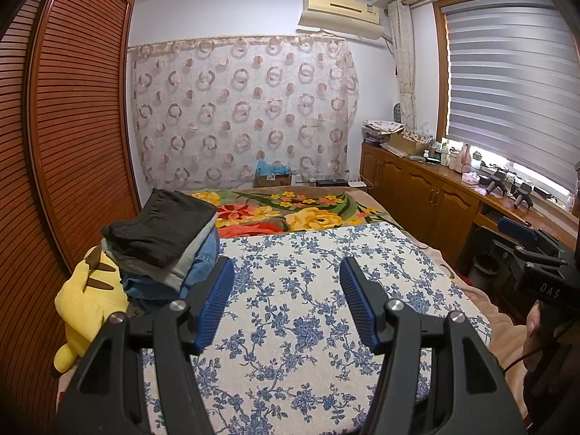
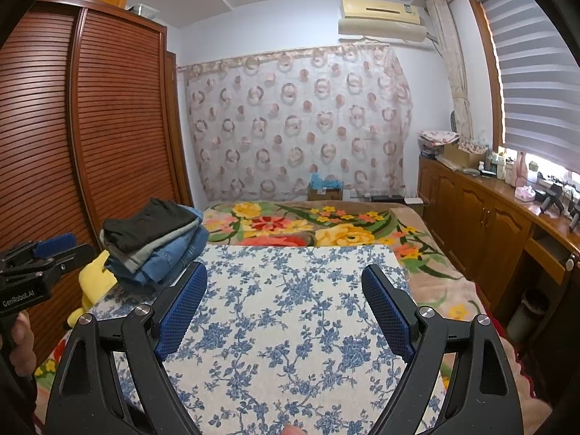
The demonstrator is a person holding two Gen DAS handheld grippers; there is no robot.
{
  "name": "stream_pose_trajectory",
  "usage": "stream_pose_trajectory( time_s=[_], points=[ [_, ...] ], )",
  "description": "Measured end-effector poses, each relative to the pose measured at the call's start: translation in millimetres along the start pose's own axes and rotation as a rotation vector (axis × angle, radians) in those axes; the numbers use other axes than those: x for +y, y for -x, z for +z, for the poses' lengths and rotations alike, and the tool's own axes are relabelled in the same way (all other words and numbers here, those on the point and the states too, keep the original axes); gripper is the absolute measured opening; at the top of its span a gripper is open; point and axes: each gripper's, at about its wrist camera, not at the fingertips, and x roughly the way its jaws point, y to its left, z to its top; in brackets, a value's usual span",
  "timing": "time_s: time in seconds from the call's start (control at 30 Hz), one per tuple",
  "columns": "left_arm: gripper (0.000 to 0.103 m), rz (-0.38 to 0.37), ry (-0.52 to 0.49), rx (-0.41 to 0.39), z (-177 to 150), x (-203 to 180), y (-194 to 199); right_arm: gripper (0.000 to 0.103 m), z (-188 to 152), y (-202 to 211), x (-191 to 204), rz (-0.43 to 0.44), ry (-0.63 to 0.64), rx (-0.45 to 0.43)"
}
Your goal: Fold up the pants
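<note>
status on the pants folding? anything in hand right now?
Done: a stack of folded pants sits at the left of the bed, dark pair on top. In hand: nothing; left tongs and right tongs are open over the blue-floral cloth. Left: no unfolded pants in view.

Silver screws are glinting on the black plastic left gripper (image 1: 286, 272), whose ribbed blue rubber pads (image 1: 357, 295) are flaring toward twelve o'clock.
</note>
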Motion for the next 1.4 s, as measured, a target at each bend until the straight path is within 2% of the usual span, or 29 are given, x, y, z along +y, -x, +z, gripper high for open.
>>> stream_pose_trajectory(
  time_s=[1.4],
  points=[
    [0.060,0.000,0.000,-0.003,-2.5,1.6,0.1,0.089,-1.4,-0.4,-0.9,0.001,0.001,-0.001]
  ],
)
